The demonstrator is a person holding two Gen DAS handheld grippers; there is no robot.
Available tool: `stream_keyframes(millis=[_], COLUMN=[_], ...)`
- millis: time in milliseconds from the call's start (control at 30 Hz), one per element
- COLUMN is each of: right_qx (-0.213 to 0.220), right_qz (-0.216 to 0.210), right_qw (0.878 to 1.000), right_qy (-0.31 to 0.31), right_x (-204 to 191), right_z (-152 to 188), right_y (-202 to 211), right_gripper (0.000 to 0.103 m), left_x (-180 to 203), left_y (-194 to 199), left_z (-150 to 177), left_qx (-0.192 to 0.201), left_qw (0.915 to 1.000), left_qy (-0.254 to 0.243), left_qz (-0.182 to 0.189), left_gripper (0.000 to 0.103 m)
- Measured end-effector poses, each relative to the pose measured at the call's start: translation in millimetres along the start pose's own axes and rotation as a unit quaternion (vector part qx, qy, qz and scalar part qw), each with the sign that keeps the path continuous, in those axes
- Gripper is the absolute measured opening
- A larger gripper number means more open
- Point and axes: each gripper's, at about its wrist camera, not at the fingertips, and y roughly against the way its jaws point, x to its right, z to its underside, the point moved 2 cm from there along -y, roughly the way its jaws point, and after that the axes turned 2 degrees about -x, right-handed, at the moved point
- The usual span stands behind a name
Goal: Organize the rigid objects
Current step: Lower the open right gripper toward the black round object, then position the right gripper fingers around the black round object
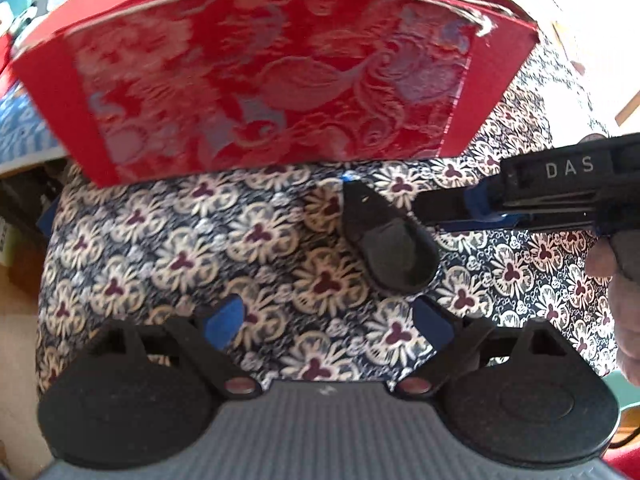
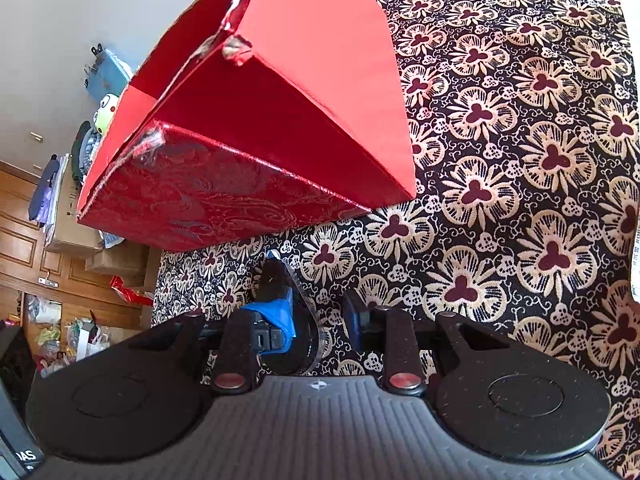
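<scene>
Red box [image 1: 276,76] sits stiff, light, glossy on the floral worktop [image 1: 160,248]; take its side walls; left hand-held gripper [image 1: 332,320] apart, right hand-held gripper [image 2: 316,312] apart, empty.

This is a lived-in home, probably a bedroom or spare room used partly for storage. The work surface is covered by a dark floral cloth [image 2: 520,160] with cream flowers and maroon centres. Beyond its edge, the right wrist view shows panelled wooden doors [image 2: 24,248], stacked cardboard boxes [image 2: 76,224], plastic bags and loose clutter on the floor [image 2: 52,340], and a green plush toy with large eyes [image 2: 107,108] against a plain pale wall [image 2: 100,4].
</scene>
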Motion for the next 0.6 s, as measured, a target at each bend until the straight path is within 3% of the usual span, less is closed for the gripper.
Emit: stream_keyframes(millis=[200, 600], right_qx=[-0.007, -0.020], right_qz=[-0.010, -0.003], right_qw=[1.000, 1.000], right_qy=[-0.015, 0.017], right_x=[4.9, -4.4], right_z=[-6.3, -13.6], right_y=[-1.5, -7.0], right_gripper=[0.008, 0.007], left_x=[13.0, 23.1], left_y=[-12.7, -33.1], left_z=[-20.3, -49.1], left_qx=[-0.013, -0.028], left_qw=[0.9998, 0.9994], left_qy=[-0.017, -0.011], left_qz=[-0.004, -0.020], left_gripper=[0.094, 0.094])
